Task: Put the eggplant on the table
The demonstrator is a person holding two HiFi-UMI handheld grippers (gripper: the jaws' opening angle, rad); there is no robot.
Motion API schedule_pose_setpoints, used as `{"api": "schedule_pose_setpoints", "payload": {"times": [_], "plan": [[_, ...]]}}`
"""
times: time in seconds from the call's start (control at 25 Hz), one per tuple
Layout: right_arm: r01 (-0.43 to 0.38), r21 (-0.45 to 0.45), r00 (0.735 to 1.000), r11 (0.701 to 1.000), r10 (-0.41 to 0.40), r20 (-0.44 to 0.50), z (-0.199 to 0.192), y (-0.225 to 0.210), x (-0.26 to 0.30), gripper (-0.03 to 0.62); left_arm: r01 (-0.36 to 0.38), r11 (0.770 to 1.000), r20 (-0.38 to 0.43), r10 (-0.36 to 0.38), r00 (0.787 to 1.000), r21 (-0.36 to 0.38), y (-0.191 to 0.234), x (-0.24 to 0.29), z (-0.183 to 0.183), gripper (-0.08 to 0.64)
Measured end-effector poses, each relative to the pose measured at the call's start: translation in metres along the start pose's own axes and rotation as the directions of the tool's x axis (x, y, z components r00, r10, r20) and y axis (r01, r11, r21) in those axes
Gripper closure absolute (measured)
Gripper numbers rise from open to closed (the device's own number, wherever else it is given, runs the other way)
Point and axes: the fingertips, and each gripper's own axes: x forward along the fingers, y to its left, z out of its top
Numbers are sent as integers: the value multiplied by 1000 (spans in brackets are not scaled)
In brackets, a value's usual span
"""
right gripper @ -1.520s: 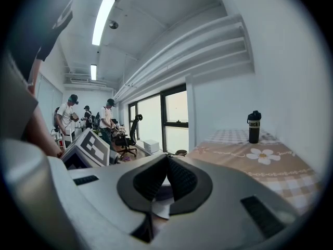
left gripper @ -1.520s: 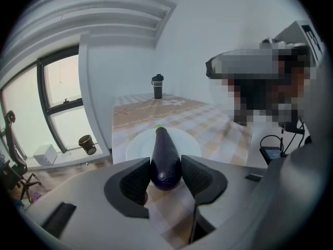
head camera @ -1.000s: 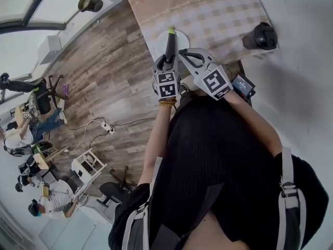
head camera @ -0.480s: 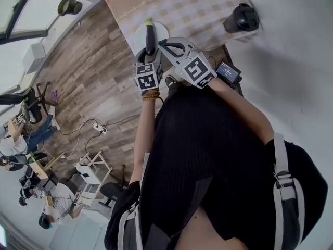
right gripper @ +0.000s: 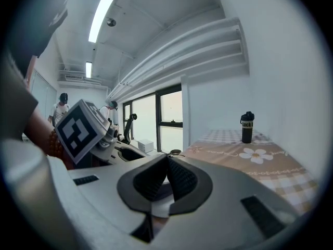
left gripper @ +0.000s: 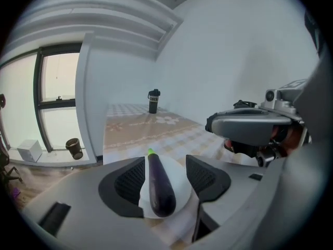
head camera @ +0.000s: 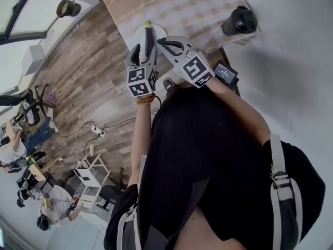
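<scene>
A dark purple eggplant with a green stem lies on a white plate near the table's front edge. My left gripper hangs open just above it, its pads to either side of the eggplant and not pressing on it. From the head view the eggplant points away from me on the plate, with the left gripper over its near end. My right gripper is beside it on the right. In its own view the right gripper is shut with nothing between the jaws.
The table wears a beige checked cloth with flowers. A black bottle stands at its far right corner by the white wall. A wooden floor lies to the left, with a round bin by the window. People sit at desks far off.
My left gripper's jaws have spread apart and it has lifted off the eggplant, which stays lying on the plate. The right gripper has kept its place.
</scene>
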Motion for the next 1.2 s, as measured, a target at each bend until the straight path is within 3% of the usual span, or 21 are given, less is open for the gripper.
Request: {"api": "schedule_pose_setpoints", "payload": {"times": [0.48,0.68,0.92,1.2], "plan": [[77,-34,993,996,-74,90,42,-19,-2,586,-45,999,225,38,973,26,9,-33,70,304],[94,-47,986,994,-87,145,64,-18,-3,586,-68,996,312,48,949,53,10,-49,93,304],[96,-77,974,992,-78,211,82,-13,-10,586,-101,993,410,66,910,62,4,-69,116,447],[104,-82,956,991,-77,283,107,-7,-20,586,-142,982,514,57,856,128,-10,-98,147,451]]}}
